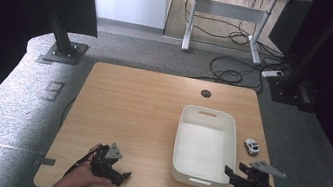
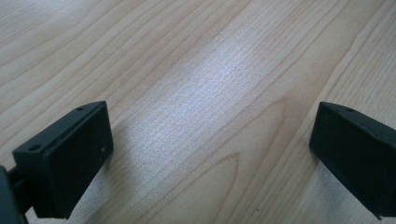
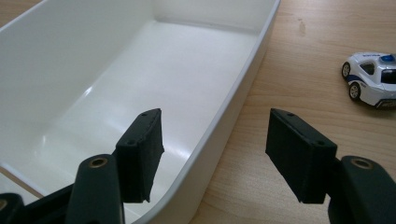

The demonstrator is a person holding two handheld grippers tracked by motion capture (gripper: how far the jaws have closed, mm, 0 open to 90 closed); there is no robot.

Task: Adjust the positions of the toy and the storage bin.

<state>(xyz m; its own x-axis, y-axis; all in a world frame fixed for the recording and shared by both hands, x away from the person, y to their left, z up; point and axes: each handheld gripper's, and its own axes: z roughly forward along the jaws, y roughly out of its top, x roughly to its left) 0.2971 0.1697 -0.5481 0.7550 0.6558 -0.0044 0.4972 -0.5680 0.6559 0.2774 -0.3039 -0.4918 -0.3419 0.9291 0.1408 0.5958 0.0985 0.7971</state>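
**Lining up on the bin rim before going for the little car**

Closest to the lens in the right gripper view are the two black jaws of the right gripper (image 3: 215,154), spread wide with nothing between them, and they're straddling the long side wall of the empty white plastic bin (image 3: 243,93) near its corner. One jaw hangs over the inside, the other over the light wooden table (image 3: 289,56). Off to the side, well clear of the bin wall, sits the small white toy police car with blue trim (image 3: 373,79), on its wheels.

From the high view, the right gripper (image 1: 232,177) is at the bin's near right corner, and the toy car (image 1: 251,146) is further up the table just beside the bin's (image 1: 207,114) right wall. The left gripper (image 1: 122,176) rests low near the front edge, also spread open over bare wood (image 2: 210,93).

My guess is the car goes in the bin. If so: swing the right hand off the rim first, come at the car along its length so the jaws close on its flat sides, not on the wheels. It's small and will roll, so close gently and squarely. Left hand could steady the bin if it slides
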